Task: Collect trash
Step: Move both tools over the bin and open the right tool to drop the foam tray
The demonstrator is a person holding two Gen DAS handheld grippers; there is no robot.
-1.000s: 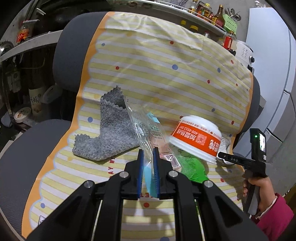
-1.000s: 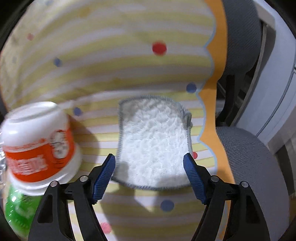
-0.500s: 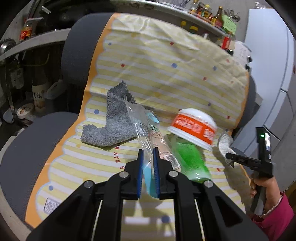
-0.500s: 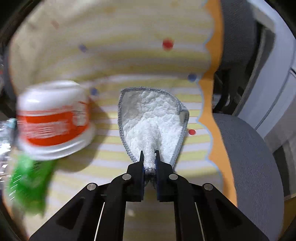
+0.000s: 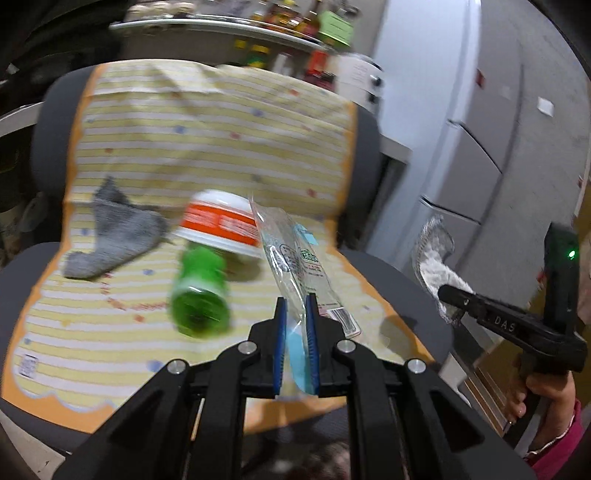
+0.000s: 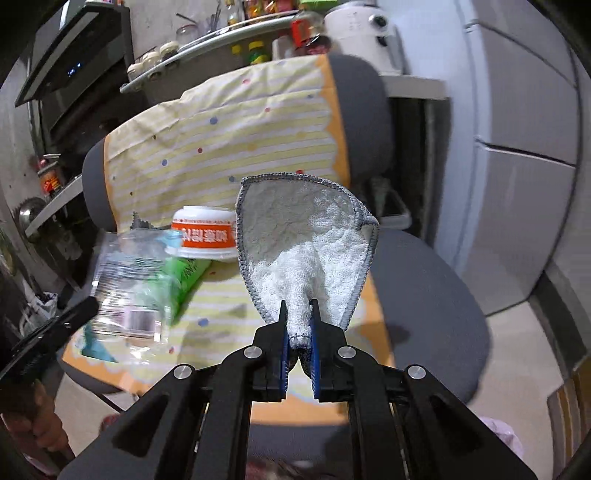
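Observation:
My left gripper (image 5: 295, 306) is shut on a clear plastic wrapper (image 5: 295, 254), held up above the chair seat; the same wrapper (image 6: 129, 291) shows blurred at the left of the right wrist view. My right gripper (image 6: 299, 310) is shut on a white cloth with grey edging (image 6: 306, 243), lifted off the seat; this cloth (image 5: 434, 258) hangs from the right gripper (image 5: 448, 295) beside the chair. On the seat lie a green bottle (image 5: 199, 291), an upturned white and orange bowl (image 5: 221, 225) and a grey cloth (image 5: 114, 236).
A grey office chair (image 6: 424, 280) carries a yellow striped cover (image 5: 207, 140). Shelves with bottles and jars (image 6: 229, 22) stand behind it. Grey cabinet doors (image 6: 517, 166) rise at the right. A hand in a pink sleeve (image 5: 546, 413) holds the right gripper.
My right gripper closed on the white cloth and lifted it off the seat. Both grippers pulled back from the chair, the left carrying the wrapper rightward.

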